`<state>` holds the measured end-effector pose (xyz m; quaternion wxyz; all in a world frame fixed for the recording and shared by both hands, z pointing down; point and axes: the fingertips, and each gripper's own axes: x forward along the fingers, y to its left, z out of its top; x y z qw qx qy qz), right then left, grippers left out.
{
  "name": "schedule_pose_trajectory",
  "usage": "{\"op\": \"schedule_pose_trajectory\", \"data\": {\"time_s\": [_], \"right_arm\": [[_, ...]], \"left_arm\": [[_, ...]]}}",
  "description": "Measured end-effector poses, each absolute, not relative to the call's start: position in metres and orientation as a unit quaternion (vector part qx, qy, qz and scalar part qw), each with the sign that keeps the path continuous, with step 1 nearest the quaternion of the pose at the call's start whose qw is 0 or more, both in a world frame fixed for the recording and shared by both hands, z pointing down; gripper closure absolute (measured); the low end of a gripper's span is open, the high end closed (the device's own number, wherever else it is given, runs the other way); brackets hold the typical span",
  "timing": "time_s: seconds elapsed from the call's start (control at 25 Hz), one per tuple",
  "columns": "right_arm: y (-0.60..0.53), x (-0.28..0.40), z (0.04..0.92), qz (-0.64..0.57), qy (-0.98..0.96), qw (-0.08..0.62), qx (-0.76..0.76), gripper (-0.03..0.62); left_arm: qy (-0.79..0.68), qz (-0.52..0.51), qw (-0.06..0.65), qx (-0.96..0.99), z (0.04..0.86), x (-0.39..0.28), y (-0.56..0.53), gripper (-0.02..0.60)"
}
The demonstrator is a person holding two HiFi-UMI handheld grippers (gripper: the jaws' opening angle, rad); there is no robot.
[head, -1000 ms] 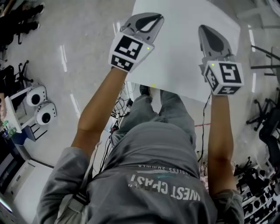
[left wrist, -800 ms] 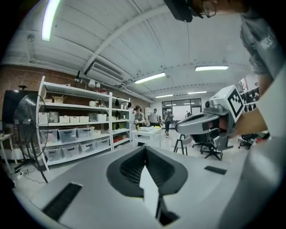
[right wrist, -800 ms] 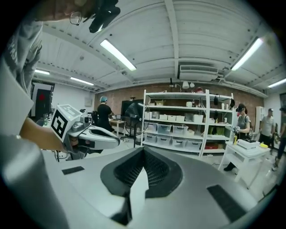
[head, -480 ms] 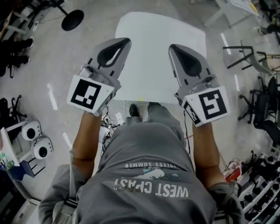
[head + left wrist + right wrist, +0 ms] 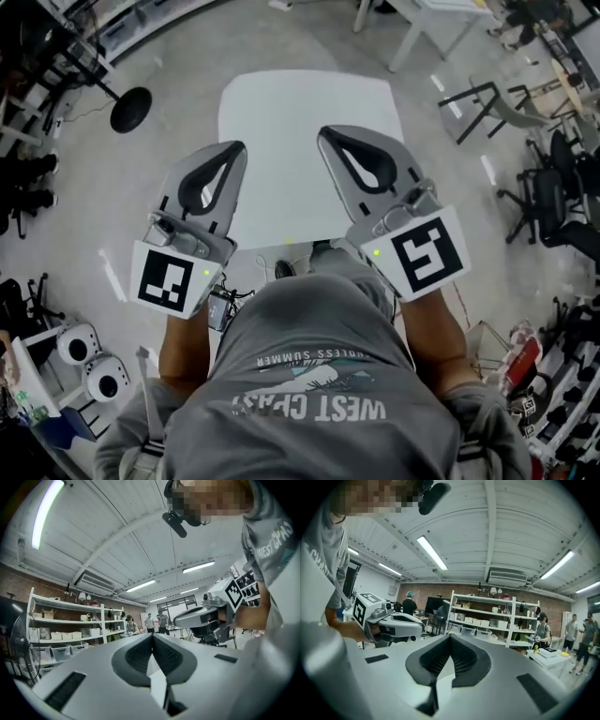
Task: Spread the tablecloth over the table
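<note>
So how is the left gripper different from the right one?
The left gripper leans rightward, the right gripper leftward. The left gripper's marker cube shows a different black pattern from the right gripper's marker cube. Both are grey, held over the white table, fingers closed.

The person's grey T-shirt [image 5: 319, 375] carries white print across its chest, upside down in the head view: large letters "WEST COAST", with a smaller line ending in "SUMMER". The left gripper view catches "WEST" on it, far right.
</note>
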<state>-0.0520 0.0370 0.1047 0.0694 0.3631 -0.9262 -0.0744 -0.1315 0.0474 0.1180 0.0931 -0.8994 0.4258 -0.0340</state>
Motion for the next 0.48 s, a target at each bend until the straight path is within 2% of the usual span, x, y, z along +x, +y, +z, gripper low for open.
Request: {"op": "schedule_pose_trajectory", "data": {"time_s": [0.48], "right_arm": [[0.057, -0.041, 0.089, -0.084, -0.921, 0.058, 0.375, 0.585]], "left_arm": [[0.425, -0.028, 0.107, -0.899, 0.105, -0.130, 0.068, 0.583]]}}
